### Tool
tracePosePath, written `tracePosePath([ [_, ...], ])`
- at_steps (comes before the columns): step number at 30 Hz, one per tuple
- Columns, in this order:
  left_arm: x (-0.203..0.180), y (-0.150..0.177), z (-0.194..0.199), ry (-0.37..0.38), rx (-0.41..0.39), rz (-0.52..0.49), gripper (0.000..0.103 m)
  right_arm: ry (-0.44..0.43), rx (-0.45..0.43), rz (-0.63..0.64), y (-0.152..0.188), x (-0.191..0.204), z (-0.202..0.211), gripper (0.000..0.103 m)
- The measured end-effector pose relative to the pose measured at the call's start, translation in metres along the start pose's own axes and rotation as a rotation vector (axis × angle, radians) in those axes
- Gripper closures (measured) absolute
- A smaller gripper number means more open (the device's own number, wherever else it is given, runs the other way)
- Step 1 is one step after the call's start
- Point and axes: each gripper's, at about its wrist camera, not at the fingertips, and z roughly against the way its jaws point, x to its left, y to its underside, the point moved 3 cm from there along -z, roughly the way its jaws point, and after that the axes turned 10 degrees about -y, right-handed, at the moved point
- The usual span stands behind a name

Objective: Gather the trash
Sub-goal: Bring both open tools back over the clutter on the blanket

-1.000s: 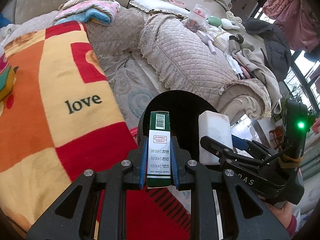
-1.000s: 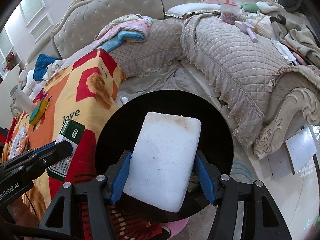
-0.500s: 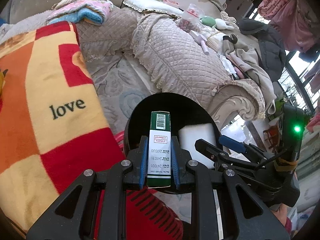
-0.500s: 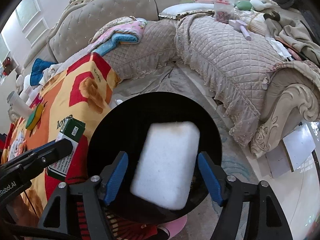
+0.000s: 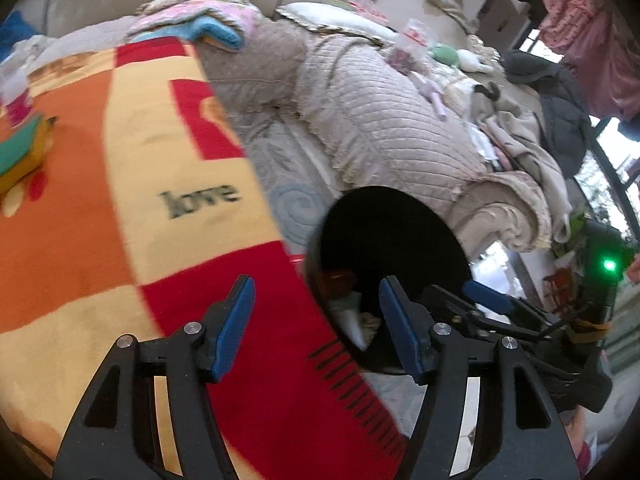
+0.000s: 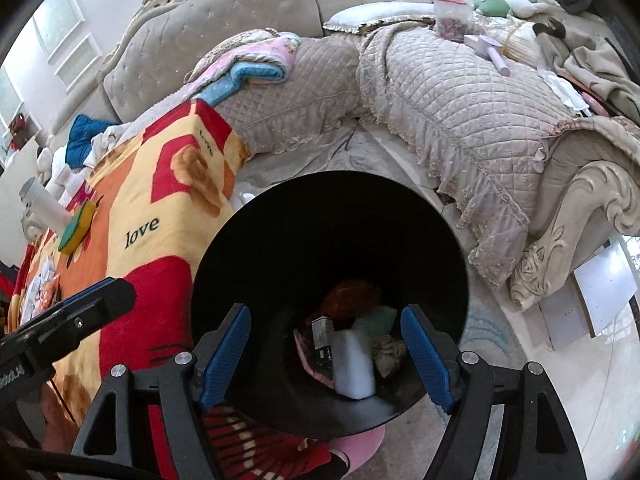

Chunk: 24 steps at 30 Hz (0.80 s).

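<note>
Jaws wide above white block [image 6: 354, 364]

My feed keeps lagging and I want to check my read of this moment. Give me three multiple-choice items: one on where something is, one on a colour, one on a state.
1. Where does the white rectangular foam block lie?
A. inside the round black trash bin
B. on the quilted beige sofa
C. between the right gripper's pads

2. What colour are the pads on the right gripper?
A. red
B. blue
C. green

3. What state is the left gripper in?
A. shut on a green carton
B. shut on nothing
C. open and empty

Answers: 1 A, the block rests among the other trash at the bin's bottom. 2 B, both pads show blue in the right wrist view. 3 C, its pads stand wide apart with only the checked orange, yellow and red blanket and the bin between them.
</note>
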Motion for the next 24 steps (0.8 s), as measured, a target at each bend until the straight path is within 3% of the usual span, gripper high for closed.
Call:
tracePosePath([
  [18,0.071,0.035,0.034,-0.195,-0.025,0.006,0.039,-0.068,0.041,0.111,0.012,0.076,-0.014,0.027],
  [24,0.113,0.053,0.049,-0.247,-0.019,0.062,0.039,-0.11,0.077,0.168,0.02,0.113,-0.026,0.024],
])
